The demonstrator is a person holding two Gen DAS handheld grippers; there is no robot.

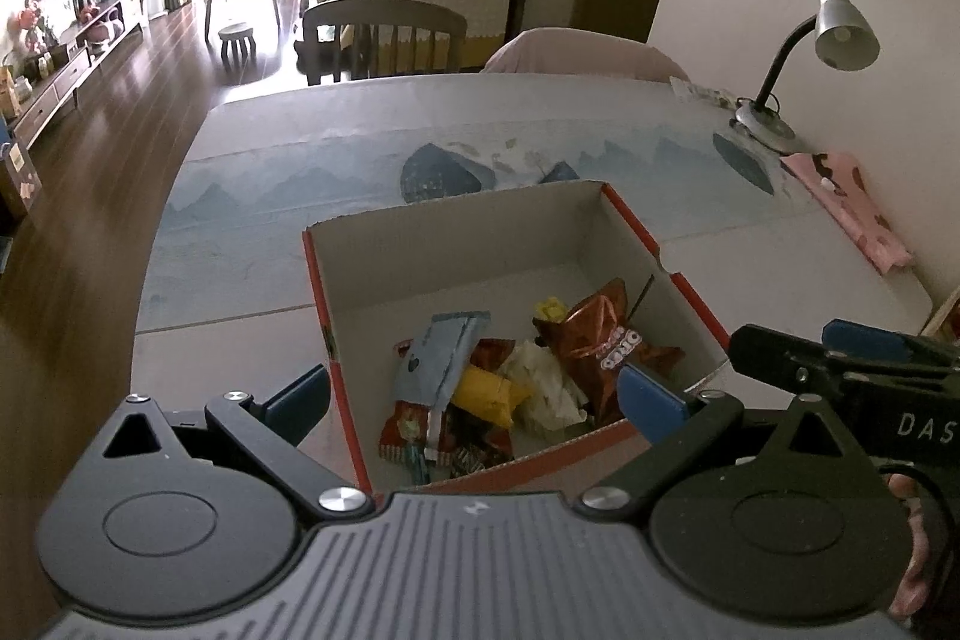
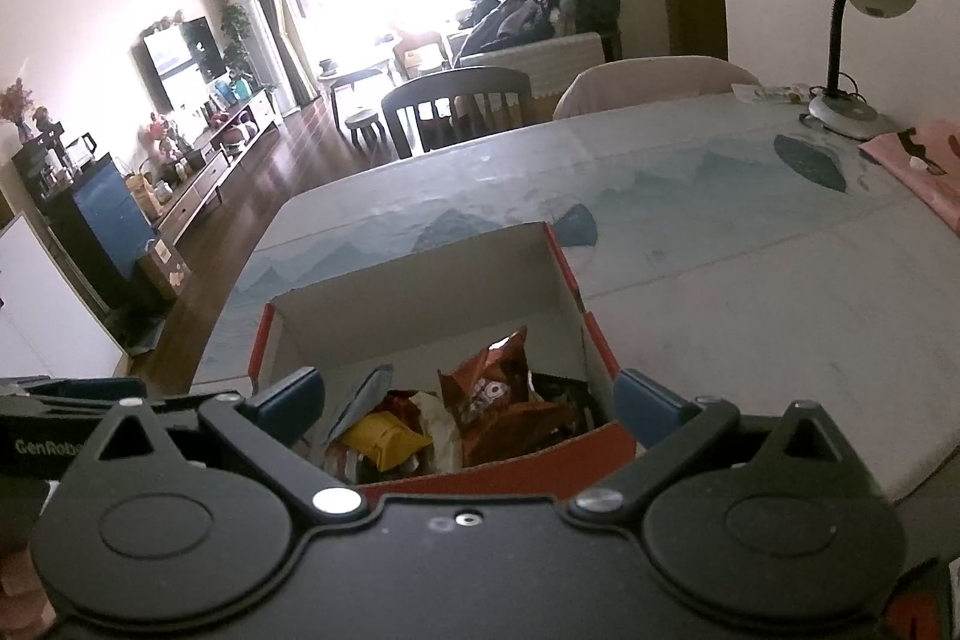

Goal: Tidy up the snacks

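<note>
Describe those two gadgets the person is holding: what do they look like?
Both match: the left gripper and the right gripper have black hinged arms with silver rivets, round black hubs and blue fingers. The left body is ribbed grey; the right is plain black. White lettering marks their sides. No cables or sleeves show.

At the bottom of the right wrist view, we find the box's (image 2: 420, 316) near wall and the lower snack packets (image 2: 384, 439) hidden behind the right hand-held gripper (image 2: 468, 403). In the left wrist view the left hand-held gripper (image 1: 474, 397) covers the box's near corner in the same way. The print on the brown packet (image 1: 606, 334) is too small for us to read. At the right edge of that view the other gripper is cut off, as is the pink cloth (image 2: 924, 166) at the right edge of the right wrist view.
</note>
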